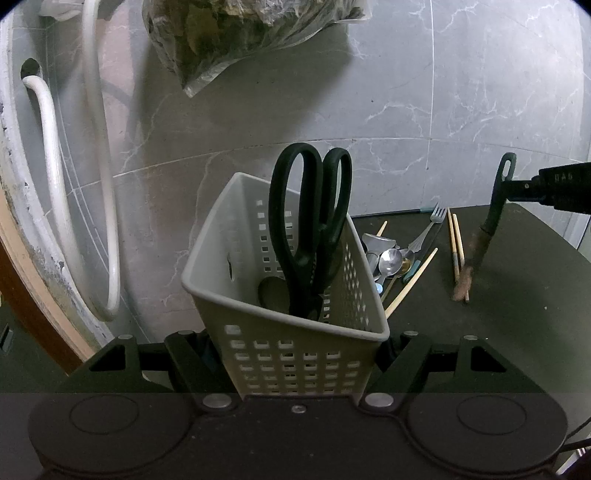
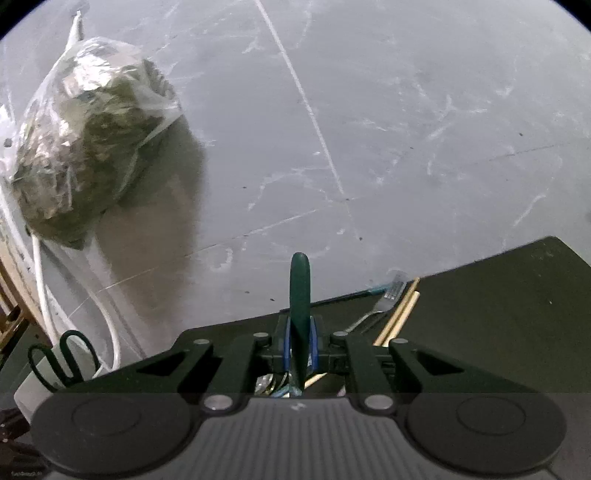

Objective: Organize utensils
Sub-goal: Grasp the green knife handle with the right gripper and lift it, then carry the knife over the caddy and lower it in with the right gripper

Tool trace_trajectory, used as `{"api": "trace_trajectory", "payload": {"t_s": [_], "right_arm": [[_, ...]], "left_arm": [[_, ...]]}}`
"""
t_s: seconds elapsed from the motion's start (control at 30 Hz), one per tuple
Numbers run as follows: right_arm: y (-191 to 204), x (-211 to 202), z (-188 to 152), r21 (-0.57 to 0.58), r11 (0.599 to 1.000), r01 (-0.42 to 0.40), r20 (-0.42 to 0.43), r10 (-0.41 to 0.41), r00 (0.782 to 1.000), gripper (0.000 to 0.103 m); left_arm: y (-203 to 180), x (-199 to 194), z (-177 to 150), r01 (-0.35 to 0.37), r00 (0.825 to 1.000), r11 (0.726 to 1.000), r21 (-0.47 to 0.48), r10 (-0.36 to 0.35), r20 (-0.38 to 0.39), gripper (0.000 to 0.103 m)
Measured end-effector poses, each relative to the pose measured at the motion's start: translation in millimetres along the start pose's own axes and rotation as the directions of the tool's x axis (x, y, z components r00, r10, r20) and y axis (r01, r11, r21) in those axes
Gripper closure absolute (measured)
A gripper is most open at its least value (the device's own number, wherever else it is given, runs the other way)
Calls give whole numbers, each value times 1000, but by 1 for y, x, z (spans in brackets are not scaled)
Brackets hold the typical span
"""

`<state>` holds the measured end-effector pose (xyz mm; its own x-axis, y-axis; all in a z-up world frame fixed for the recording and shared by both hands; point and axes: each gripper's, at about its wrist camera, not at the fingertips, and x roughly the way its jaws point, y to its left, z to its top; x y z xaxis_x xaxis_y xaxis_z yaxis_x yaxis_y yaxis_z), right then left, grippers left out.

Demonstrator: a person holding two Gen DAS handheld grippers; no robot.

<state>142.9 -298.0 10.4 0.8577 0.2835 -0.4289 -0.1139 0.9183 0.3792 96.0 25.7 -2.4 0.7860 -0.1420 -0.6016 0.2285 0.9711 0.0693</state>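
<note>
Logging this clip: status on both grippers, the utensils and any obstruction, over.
Left gripper shut on basket, scissors inside. Right gripper shut on dark-handled utensil, lifted off table. Forks, spoons, chopsticks remain loose. Nothing blocking basket mouth.

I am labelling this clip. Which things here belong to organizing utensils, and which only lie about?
Job: basket, scissors, brush in right gripper, forks and spoons, chopsticks.
Lying about: plastic bag, white hose.
</note>
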Motion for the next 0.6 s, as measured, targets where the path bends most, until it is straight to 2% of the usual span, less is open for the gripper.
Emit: {"api": "trace_trajectory", "payload": {"t_s": [0.43,0.6], "right_arm": [[35,-11,20,-110,992,-53,24,56,998,92],[60,-25,37,-170,980,-100,61,112,992,92]], "left_arm": [[0,-1,-1,0,1000,1000,-3,0,2,26],[0,-1,-1,0,1000,1000,-2,0,2,26]]}}
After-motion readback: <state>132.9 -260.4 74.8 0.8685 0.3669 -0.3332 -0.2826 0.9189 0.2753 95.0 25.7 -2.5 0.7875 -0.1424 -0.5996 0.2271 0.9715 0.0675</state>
